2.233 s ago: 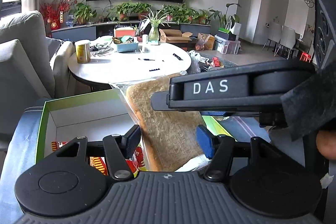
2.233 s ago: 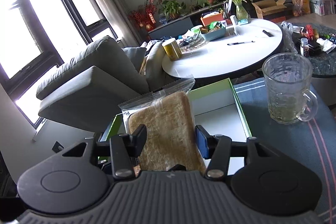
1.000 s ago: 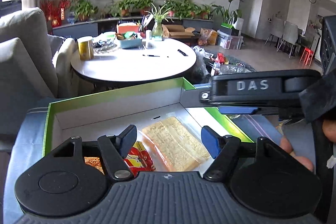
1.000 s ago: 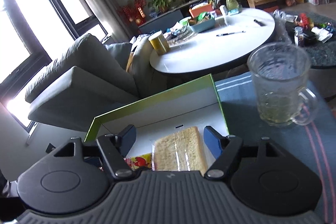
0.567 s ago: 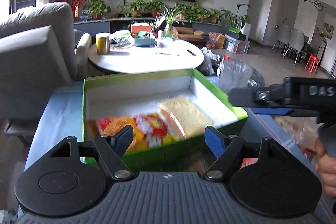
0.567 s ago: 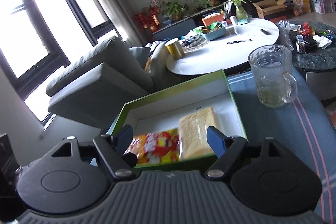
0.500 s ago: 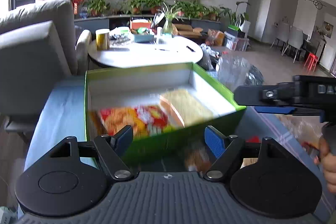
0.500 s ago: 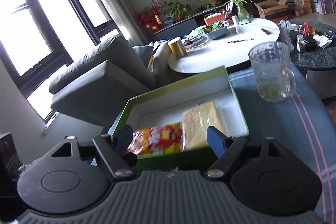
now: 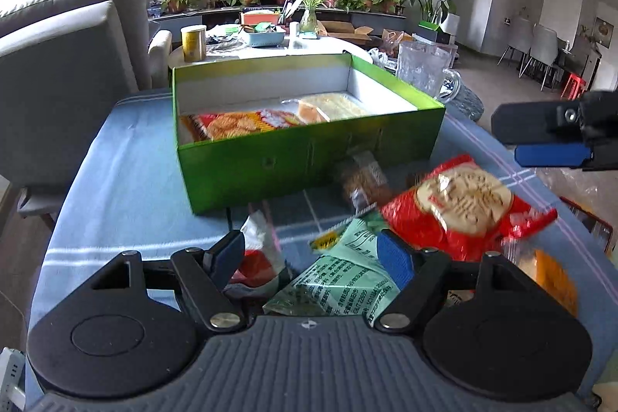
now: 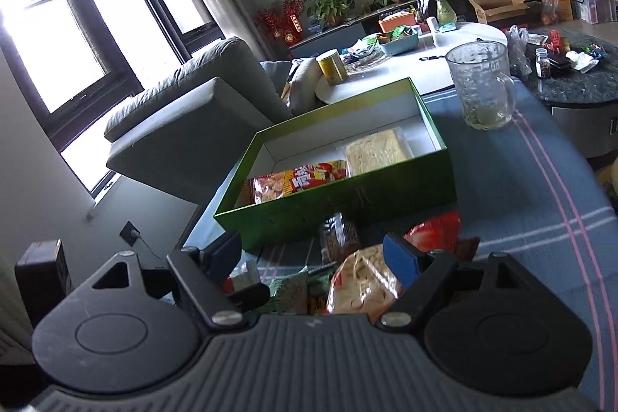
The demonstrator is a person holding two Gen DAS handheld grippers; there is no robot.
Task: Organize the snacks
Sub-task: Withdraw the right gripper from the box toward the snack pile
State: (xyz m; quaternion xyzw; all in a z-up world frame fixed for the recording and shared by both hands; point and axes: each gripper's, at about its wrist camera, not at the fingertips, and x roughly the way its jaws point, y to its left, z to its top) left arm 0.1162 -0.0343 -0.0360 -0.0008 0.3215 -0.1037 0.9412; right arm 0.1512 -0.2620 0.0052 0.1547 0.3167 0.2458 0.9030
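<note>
A green box (image 9: 309, 161) (image 10: 347, 207) stands on the blue cloth and holds a red-yellow snack bag (image 9: 235, 124) (image 10: 297, 180) and a wrapped bread slab (image 9: 328, 107) (image 10: 376, 151). In front of it lie loose snacks: a red biscuit bag (image 9: 463, 215) (image 10: 363, 280), a pale green packet (image 9: 340, 277), a brown packet (image 9: 363, 180) (image 10: 340, 234). My left gripper (image 9: 313, 253) is open and empty above the green packet. My right gripper (image 10: 313, 253) is open and empty above the red bag; it also shows at the right of the left wrist view (image 9: 540, 138).
A glass mug (image 10: 483, 87) (image 9: 423, 68) stands behind the box to the right. A grey armchair (image 9: 65, 64) is to the left, a round white table (image 10: 417, 64) behind. More packets (image 9: 552, 273) lie at the cloth's right edge.
The right gripper let go of the bread slab, which now lies in the box. Both grippers have drawn back from the box to above the loose snacks in front of it.
</note>
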